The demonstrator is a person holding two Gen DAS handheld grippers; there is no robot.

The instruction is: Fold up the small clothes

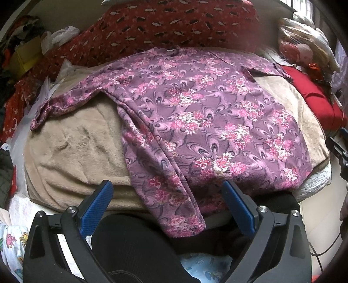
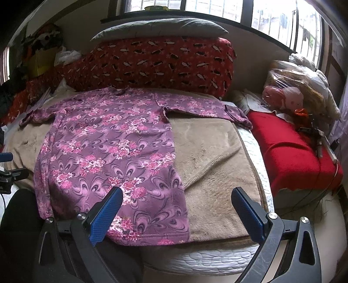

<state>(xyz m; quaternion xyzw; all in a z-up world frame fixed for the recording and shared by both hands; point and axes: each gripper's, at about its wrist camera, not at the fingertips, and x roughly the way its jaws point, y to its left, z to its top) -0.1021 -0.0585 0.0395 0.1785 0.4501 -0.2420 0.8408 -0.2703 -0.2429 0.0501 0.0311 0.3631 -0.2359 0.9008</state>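
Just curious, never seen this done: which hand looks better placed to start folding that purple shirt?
Probably the left gripper: its open jaws straddle the shirt hem hanging off the bed's edge. The right gripper, also open, mostly faces bare blanket.

You face a bed [image 2: 256, 152] with a tan blanket [image 2: 213, 165] at frame centre, a red patterned bolster [image 2: 156, 63] behind it, and daylit barred windows [image 2: 217, 8] across the top of the frame.

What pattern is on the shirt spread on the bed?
Pink flowers and swirls on purple; the shirt shows best in the right wrist view.
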